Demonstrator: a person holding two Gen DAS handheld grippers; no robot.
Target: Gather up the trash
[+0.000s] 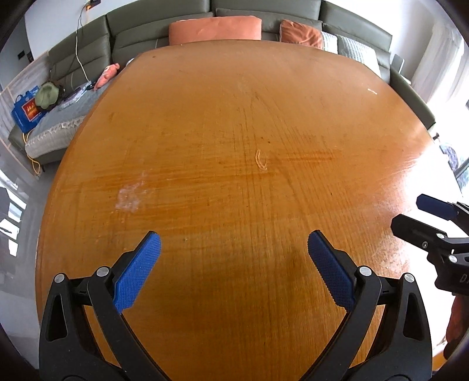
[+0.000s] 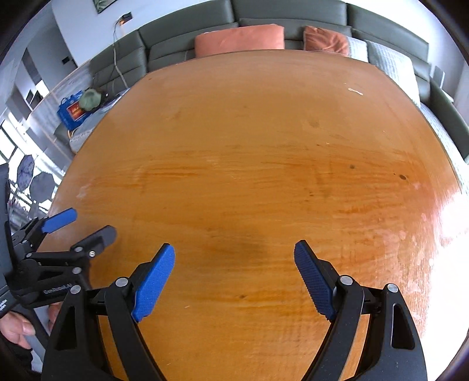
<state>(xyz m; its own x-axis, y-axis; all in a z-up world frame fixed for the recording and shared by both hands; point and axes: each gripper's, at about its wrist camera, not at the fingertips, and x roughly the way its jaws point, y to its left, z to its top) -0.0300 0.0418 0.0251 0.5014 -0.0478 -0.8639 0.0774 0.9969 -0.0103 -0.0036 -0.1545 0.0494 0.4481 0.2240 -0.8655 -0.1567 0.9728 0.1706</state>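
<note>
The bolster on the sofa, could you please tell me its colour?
The bolster is salmon orange, clearest in the right wrist view.

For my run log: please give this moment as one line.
left claw: open, empty | right claw: open, empty | table: small white scrap far right

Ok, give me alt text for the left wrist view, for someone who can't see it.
The left hand-held gripper hangs open and empty over a bare, scuffed wooden table. The right hand-held gripper enters at the right edge. A grey sofa with orange cushions lies beyond the table.
</note>
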